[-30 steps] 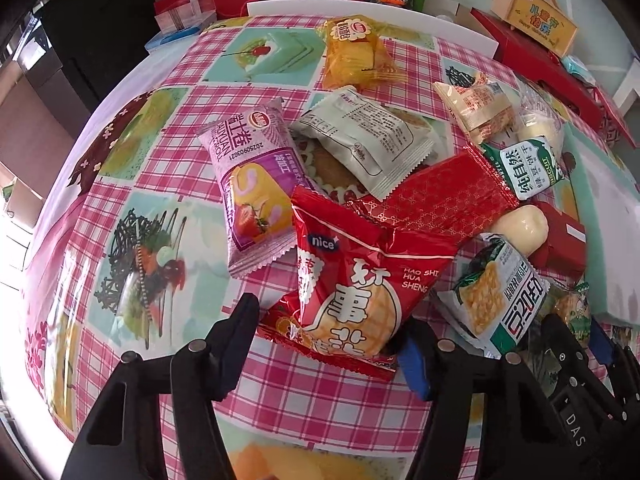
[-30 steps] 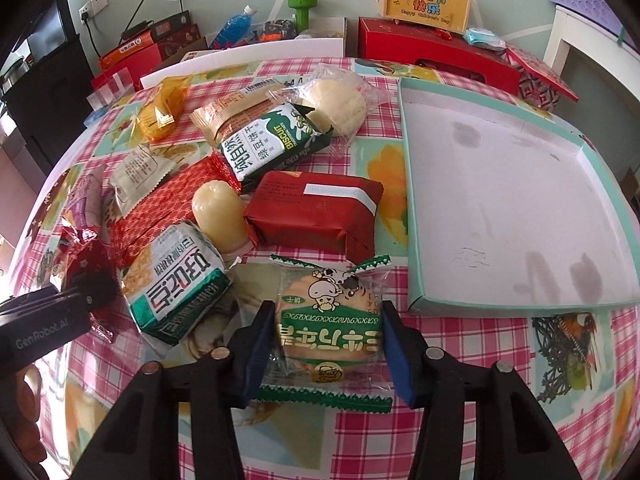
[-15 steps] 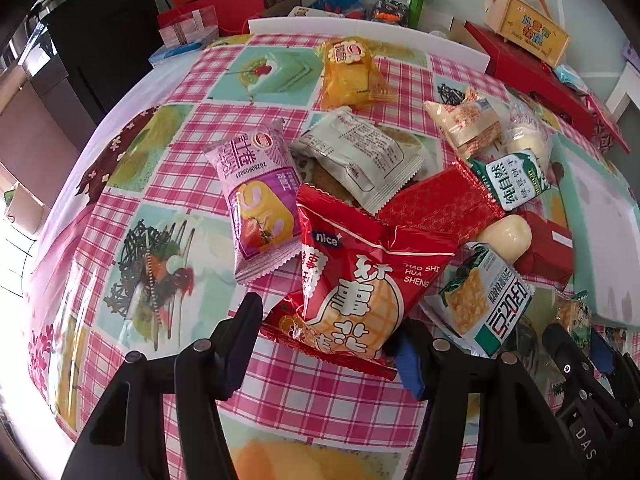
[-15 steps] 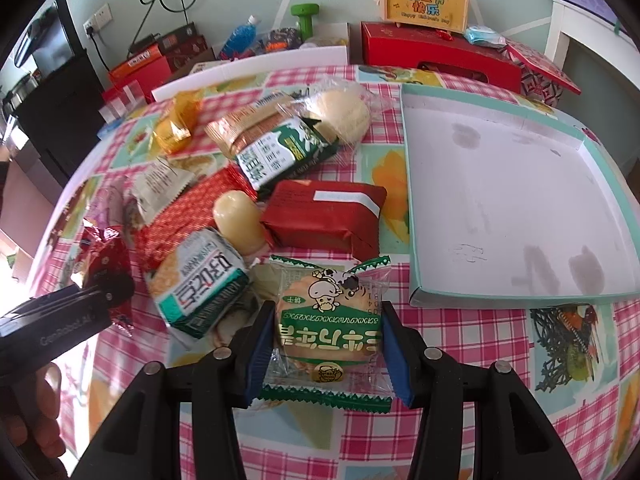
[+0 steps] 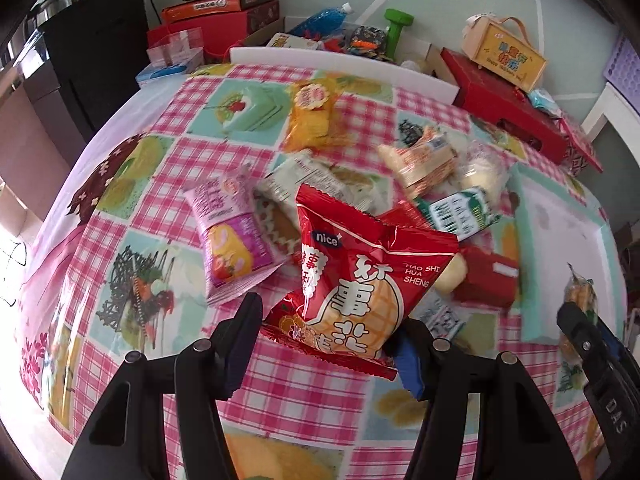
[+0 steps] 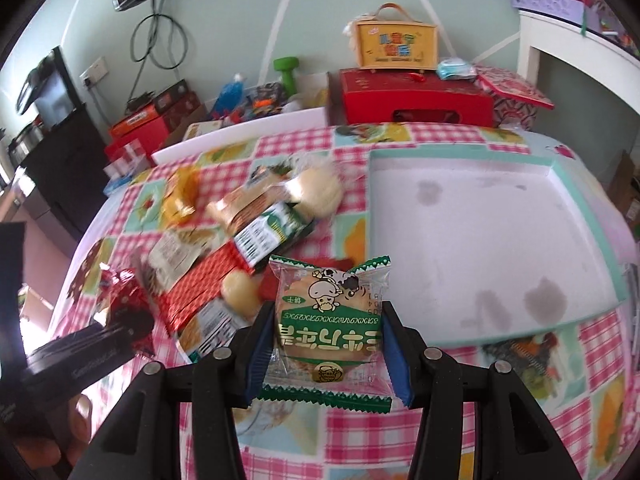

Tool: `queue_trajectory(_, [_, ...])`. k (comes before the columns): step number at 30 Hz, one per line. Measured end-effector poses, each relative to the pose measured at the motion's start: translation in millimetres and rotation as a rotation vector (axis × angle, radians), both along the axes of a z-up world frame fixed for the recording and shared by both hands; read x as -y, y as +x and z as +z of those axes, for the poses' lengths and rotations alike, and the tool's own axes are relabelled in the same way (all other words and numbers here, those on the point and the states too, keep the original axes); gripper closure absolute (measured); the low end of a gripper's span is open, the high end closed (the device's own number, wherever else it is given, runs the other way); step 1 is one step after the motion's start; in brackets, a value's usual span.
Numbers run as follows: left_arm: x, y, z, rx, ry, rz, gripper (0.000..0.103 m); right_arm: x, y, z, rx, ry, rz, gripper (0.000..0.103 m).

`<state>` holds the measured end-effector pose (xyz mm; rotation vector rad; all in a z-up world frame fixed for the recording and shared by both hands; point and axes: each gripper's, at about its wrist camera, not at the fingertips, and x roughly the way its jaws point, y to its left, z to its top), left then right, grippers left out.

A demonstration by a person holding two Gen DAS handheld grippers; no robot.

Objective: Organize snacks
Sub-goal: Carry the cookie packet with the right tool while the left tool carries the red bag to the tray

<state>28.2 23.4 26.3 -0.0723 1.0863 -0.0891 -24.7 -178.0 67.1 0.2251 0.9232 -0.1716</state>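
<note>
My left gripper (image 5: 326, 344) is shut on a red snack bag (image 5: 360, 280) and holds it lifted above the checked tablecloth. My right gripper (image 6: 326, 356) is shut on a green-and-clear biscuit packet (image 6: 328, 320), also lifted off the table. A mint-rimmed white tray (image 6: 572, 184) lies to the right of the right gripper; it also shows in the left wrist view (image 5: 528, 320). Loose snacks lie in a pile: a purple cake packet (image 5: 228, 240), a yellow packet (image 5: 312, 116), a green-and-white biscuit box (image 6: 272, 236) and a red patterned box (image 6: 204, 284).
Red gift boxes (image 6: 412, 96), a yellow carry box (image 6: 394, 44), a green dumbbell (image 6: 288, 74) and a blue bottle (image 5: 324, 20) stand beyond the table's far edge. A white board (image 5: 340, 66) lies along that edge. The left gripper shows at the right wrist view's left (image 6: 80, 354).
Both grippers have risen with their packets: the red bag and the green biscuit packet are now off the table. The views tilted up and show more of the room.
</note>
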Motion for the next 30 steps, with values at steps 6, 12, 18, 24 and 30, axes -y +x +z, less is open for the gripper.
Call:
queue_trajectory(6, [36.0,13.4,36.3,0.058,-0.011,-0.071,0.041,31.4,16.1,18.7,0.038,-0.044,-0.061,0.05])
queue_trajectory(12, [93.5,31.6,50.0,0.069,-0.015,-0.188,0.041,83.6,21.9,10.8,0.034,-0.065,-0.187,0.05])
queue_trajectory(18, [153.6,44.9,44.0,0.057,-0.031,-0.296,0.041,134.2,11.0,2.2,0.033,-0.118,-0.301,0.05])
queue_trajectory(24, [206.4,49.5,29.7,0.052,-0.02,-0.378,0.041,161.3,4.7,-7.9,0.025,-0.131,-0.356,0.05])
queue_trajectory(30, [243.0,59.5,8.3,0.036,-0.001,-0.416,0.041,182.0,0.1,-17.9,0.011,-0.098,-0.397,0.05])
